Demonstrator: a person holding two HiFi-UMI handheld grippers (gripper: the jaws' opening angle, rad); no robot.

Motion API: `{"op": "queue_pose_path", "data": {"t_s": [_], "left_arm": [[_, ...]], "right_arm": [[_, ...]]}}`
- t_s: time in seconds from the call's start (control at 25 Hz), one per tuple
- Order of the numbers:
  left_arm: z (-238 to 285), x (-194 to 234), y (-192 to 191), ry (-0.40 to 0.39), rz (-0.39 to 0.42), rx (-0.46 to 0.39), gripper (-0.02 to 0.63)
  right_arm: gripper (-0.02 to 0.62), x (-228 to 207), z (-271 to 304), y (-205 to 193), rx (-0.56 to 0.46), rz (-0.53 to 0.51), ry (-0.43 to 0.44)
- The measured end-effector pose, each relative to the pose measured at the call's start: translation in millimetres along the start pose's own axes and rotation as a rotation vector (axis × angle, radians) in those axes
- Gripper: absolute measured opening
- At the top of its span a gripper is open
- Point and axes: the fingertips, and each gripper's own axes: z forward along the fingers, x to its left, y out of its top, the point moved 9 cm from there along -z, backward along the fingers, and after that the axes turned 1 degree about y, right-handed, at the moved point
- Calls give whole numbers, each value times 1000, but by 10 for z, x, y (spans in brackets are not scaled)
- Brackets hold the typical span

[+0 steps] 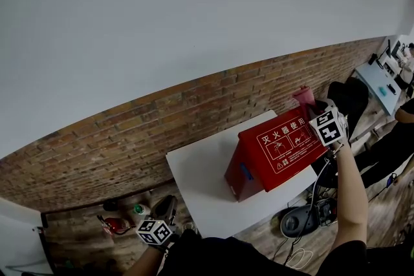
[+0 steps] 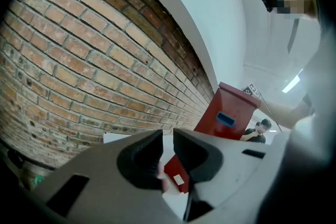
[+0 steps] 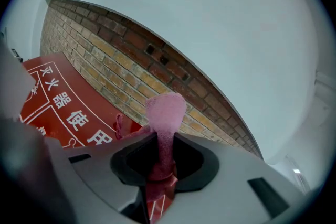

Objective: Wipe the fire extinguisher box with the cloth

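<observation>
the head camera looks steeply down from above the person onto the white table [image 1: 207, 187], the fire extinguisher box [image 1: 278, 152] and the brick wall [image 1: 162, 119] beyond. the left gripper [image 1: 164, 211] is held low, well short of the table; its camera looks up along slightly parted jaws at the box's end [image 2: 228, 113], some way ahead, and the same wall. the right gripper [image 1: 314, 105] rides close over the box's lettered face [image 3: 63, 107], which lies below-left of its jaws, clamped on the cloth [image 3: 164, 118]; the wall lies ahead.

Low brick wall [image 1: 129, 132] behind a white table [image 1: 200, 174]
</observation>
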Motion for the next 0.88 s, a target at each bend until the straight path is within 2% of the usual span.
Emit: {"op": "queue_pose_path", "data": {"t_s": [0.56, 0.76, 0.88], "left_arm": [[-43, -8, -27, 18, 0, -9, 77], [-73, 22, -31, 23, -1, -7, 77], [-87, 40, -22, 25, -4, -7, 77]], "right_arm": [[89, -310, 166, -225, 55, 4, -74], [89, -459, 219, -352, 92, 23, -127], [89, -575, 195, -462, 120, 49, -194]]}}
